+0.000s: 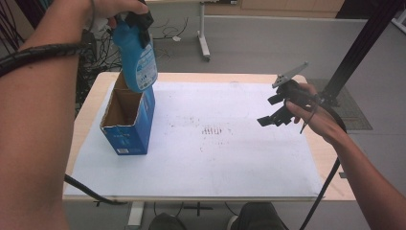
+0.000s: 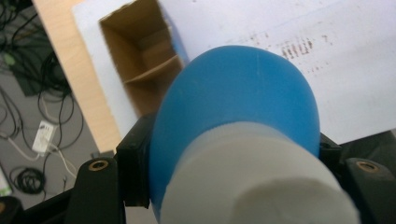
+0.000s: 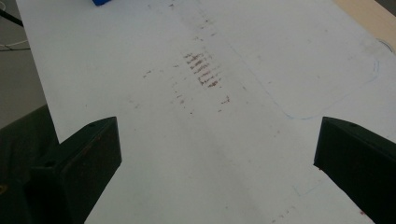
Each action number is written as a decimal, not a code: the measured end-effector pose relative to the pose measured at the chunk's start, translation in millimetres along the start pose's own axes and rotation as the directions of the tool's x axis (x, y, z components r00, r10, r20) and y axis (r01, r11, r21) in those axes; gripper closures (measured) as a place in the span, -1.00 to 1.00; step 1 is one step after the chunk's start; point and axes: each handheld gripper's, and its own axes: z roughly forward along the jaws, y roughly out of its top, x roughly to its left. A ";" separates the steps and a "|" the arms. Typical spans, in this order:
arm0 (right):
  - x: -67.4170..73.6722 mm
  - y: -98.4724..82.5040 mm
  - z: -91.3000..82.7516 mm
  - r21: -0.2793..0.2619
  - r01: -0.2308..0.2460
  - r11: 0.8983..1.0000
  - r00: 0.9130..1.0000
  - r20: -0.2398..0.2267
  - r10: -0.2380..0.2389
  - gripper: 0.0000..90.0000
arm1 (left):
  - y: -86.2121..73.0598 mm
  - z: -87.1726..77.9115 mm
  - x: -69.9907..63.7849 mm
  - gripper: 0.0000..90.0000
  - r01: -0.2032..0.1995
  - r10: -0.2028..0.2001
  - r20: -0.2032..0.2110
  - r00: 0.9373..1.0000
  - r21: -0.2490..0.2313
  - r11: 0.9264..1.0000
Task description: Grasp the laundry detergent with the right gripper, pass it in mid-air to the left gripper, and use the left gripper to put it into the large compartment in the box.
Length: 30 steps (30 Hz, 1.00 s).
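Left gripper [image 1: 135, 21] clamps the neck of a blue bottle [image 1: 138, 57], hanging it above the open blue box [image 1: 128, 120] at the tabletop's [image 1: 239, 163] nine o'clock side. Right gripper [image 1: 274, 111] hovers at three o'clock, jaws spread, empty.

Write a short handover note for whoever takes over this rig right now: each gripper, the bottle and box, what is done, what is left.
Left gripper: shut on the blue bottle near its white cap, held above the open blue carton.
Right gripper: open, empty, over the white mat.
Done: bottle gripped, its base at the carton's mouth.
Left: cannot tell whether it goes in or comes out; finish that move, steadying the carton if needed.
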 end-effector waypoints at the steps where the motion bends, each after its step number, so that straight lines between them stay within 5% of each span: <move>1: -0.1 -0.2 -1.3 0.002 0.000 1.000 1.000 0.002 0.000 -0.99 | -0.8 -2.5 2.1 -0.20 0.018 -0.018 -0.005 1.000 -0.003 1.000; 11: -0.9 -4.9 -14.8 0.003 -0.003 1.000 1.000 0.028 0.003 -0.99 | -4.6 -16.4 20.3 -0.19 0.150 -0.150 -0.021 0.988 -0.019 0.989; 20: -2.1 -9.9 -23.9 0.001 -0.007 1.000 0.999 0.040 0.007 -0.99 | -8.7 -15.8 40.7 -0.19 0.274 -0.275 -0.017 0.961 -0.031 0.961; 30: -3.2 -13.2 -26.7 -0.004 -0.012 1.000 0.999 0.045 0.013 -0.99 | -10.8 -4.0 55.0 -0.19 0.337 -0.338 -0.043 0.940 -0.016 0.941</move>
